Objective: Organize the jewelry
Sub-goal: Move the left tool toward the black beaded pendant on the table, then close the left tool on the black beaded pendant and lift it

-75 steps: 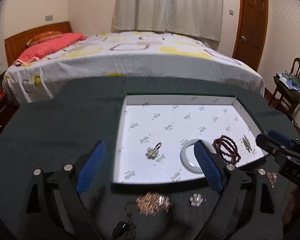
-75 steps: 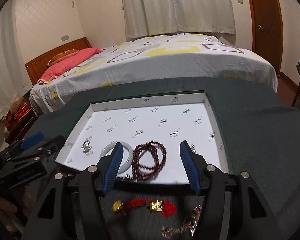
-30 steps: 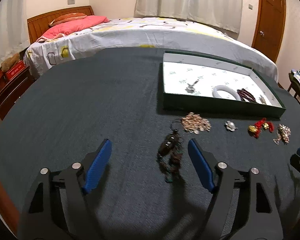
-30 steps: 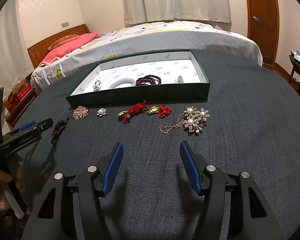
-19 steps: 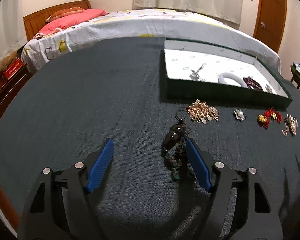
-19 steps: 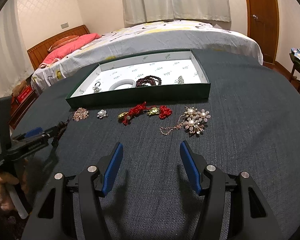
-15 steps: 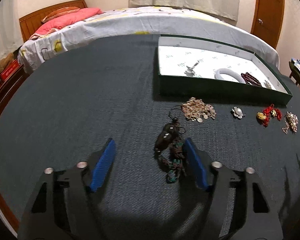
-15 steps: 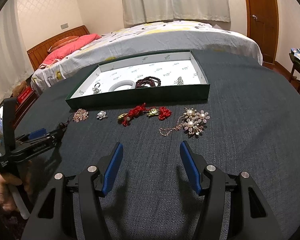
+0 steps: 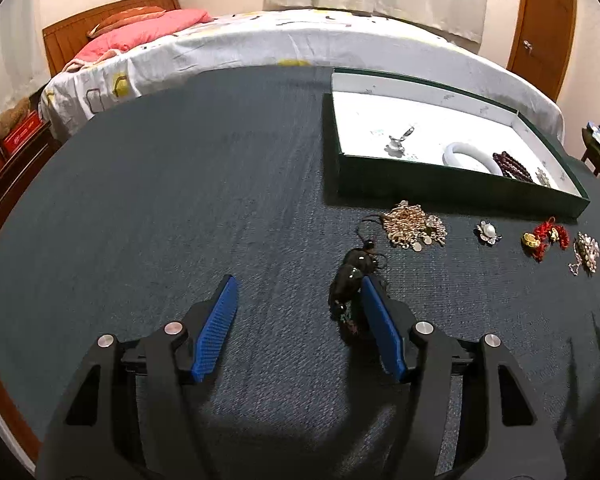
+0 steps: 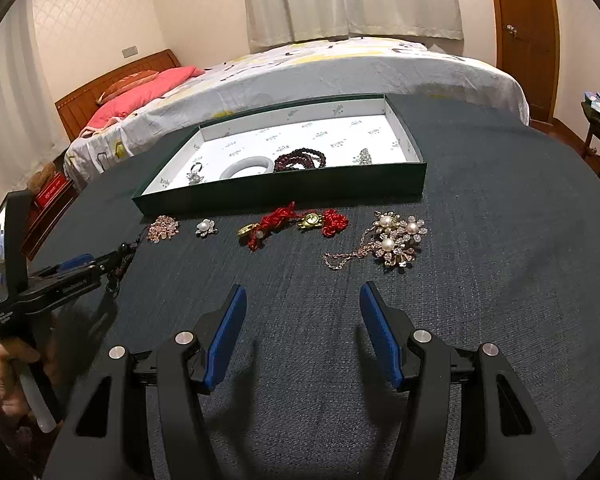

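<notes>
Dark beaded necklace with a glossy black pendant (image 9: 350,280) lies bunched on the dark teal cloth-covered table (image 9: 180,200), left end of the loose jewelry row, in front of the near left corner of the green shallow box with white printed lining (image 9: 452,188). Left gripper (image 9: 296,320) angled steeply down over it; jaws have just been closing, necklace sits between them, against the inside of the right blue pad (image 9: 380,332), the left pad well clear of it. Not clamped, though contact at the right pad is hard to judge from this angle. In the right wrist view the left gripper (image 10: 118,258) shows side-on, tips at the necklace (image 10: 120,264), a hand (image 10: 8,364) wrapped round its handle at the lower left.

Right gripper (image 10: 302,320) tilted down over bare cloth, jaws apart, nothing between them, well short of the jewelry row.

Row on the cloth just in front of the box, left to right: rose-gold cluster brooch (image 10: 163,229), small silver pearl brooch (image 10: 206,227), red knotted cord with gold charms (image 10: 296,222), pearl flower brooch on a rose-gold chain (image 10: 394,240).

Inside the box: silver ring-topped pendant (image 10: 195,173), white bangle (image 10: 249,166), dark red bead bracelet (image 10: 300,159), small silver sparkly piece (image 10: 364,157), all near the front wall.

Behind the table: bed with white-and-yellow patterned cover (image 10: 340,64) and pink pillow (image 10: 140,92), wooden headboard (image 9: 100,32), pale curtains (image 10: 352,0), brown wooden door (image 10: 526,32).
</notes>
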